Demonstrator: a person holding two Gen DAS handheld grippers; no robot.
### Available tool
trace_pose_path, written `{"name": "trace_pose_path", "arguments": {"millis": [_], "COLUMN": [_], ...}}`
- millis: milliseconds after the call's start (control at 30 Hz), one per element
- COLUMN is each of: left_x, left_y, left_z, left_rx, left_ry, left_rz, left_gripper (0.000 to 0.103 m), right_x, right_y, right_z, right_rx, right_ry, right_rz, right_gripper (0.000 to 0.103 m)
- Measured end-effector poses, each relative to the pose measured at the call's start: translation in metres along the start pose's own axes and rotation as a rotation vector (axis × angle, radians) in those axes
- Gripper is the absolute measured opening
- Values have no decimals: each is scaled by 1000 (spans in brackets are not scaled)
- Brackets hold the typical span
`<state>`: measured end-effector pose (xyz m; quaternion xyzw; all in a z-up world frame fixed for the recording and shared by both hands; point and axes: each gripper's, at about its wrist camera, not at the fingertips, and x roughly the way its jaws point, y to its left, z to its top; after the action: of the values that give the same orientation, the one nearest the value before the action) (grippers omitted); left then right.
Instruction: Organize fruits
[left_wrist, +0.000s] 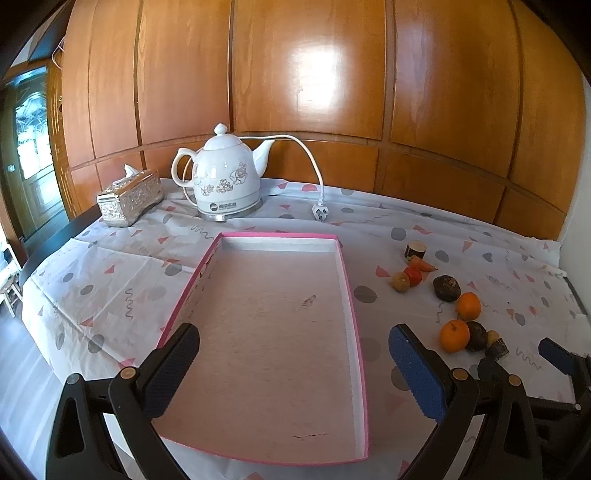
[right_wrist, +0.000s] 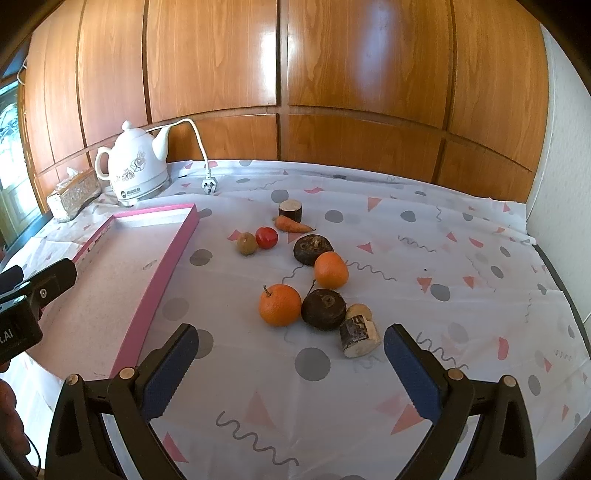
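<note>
A shallow pink-rimmed box (left_wrist: 352, 295) (right_wrist: 168, 258) lies empty on the table. To its right lie two oranges (right_wrist: 280, 304) (right_wrist: 331, 270), two dark brown round fruits (right_wrist: 323, 308) (right_wrist: 312, 250), a red tomato (right_wrist: 266, 237), a small tan fruit (right_wrist: 246, 243), a carrot (right_wrist: 293, 224) and two short log pieces (right_wrist: 359, 334) (right_wrist: 290, 211). The fruits also show in the left wrist view (left_wrist: 454, 335). My left gripper (left_wrist: 293, 363) is open and empty above the box's near end. My right gripper (right_wrist: 291, 363) is open and empty, just in front of the near orange.
A white floral kettle (left_wrist: 225, 177) with its cord and plug (left_wrist: 319, 212) stands at the back, a silver tissue box (left_wrist: 129, 197) to its left. Wood panelling backs the table. The patterned tablecloth (right_wrist: 443, 266) extends to the right.
</note>
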<state>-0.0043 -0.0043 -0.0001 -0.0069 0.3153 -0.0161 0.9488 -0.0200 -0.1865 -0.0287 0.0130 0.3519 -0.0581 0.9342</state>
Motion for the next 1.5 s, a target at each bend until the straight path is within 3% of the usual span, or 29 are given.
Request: {"name": "trace_pose_path", "arguments": {"millis": [467, 633, 733, 867, 1000, 1233, 1333, 1467, 1500], "left_x": [3, 7, 11, 16, 22, 35, 43, 52, 54], "left_y": [-14, -23, -30, -46, -66, -89, -93, -100, -102], "left_z": [-1, -2, -3, -7, -12, -18, -18, -17, -16], "left_rx": [48, 78, 105, 150, 221, 301, 314, 315, 314], "left_ry": [11, 25, 42, 74, 117, 190, 220, 248, 253], "left_rz": [-22, -50, -95, -213, -316, -355, -365, -399, -405], "left_gripper": [103, 103, 103, 103, 103, 102, 91, 85, 85], "right_x": [5, 13, 17, 23, 28, 42, 47, 63, 67], "right_y": [-20, -38, -51, -67, -84, -95, -91, -87, -86], "right_z": [0, -2, -4, -7, -13, -18, -14, -8, -7], "right_rx": [21, 59, 70, 78, 95, 112, 86, 80, 76], "right_ry": [17, 55, 75, 101, 134, 184, 173, 192, 202], "right_rz": [3, 14, 30, 49, 67, 111, 109, 125, 129], "right_gripper": [100, 86, 70, 60, 59, 60, 60, 59, 53]}}
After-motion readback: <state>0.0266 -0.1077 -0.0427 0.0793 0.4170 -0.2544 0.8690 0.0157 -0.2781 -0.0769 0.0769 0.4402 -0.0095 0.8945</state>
